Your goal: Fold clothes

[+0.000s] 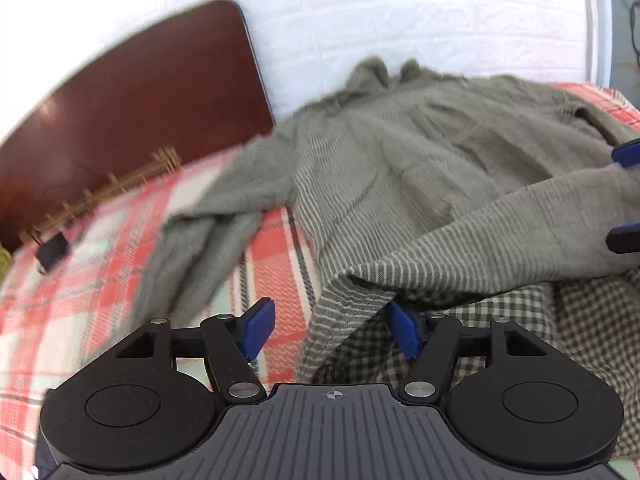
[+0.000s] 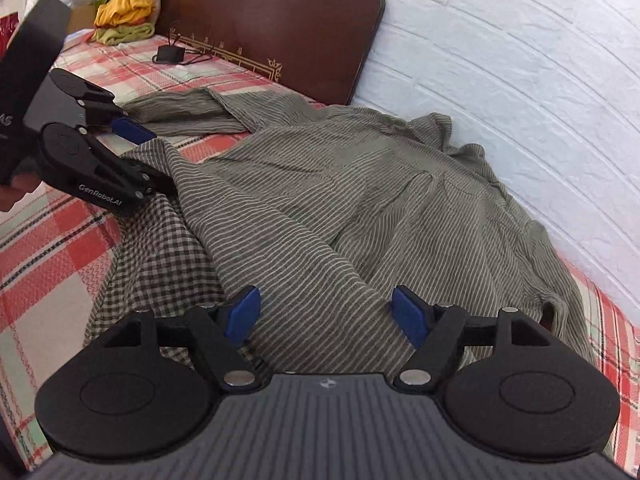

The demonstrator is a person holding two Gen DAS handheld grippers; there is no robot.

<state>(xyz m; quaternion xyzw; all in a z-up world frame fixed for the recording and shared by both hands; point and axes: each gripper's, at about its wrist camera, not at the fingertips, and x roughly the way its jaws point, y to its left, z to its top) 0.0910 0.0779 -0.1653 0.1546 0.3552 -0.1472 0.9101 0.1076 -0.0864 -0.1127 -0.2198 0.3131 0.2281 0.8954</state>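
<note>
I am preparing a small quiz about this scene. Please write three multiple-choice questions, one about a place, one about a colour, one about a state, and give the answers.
1. Where does the striped shirt lie?
A. on the bed
B. on a chair
C. on the floor

2. What colour are the gripper pads?
A. red
B. blue
C. yellow

3. How is the right gripper?
A. shut on the shirt
B. open
C. out of view

Answers: 1 A, the plaid bedsheet lies beneath it; 2 B, blue shows in both views; 3 B, its fingers stand wide apart over the cloth.
</note>
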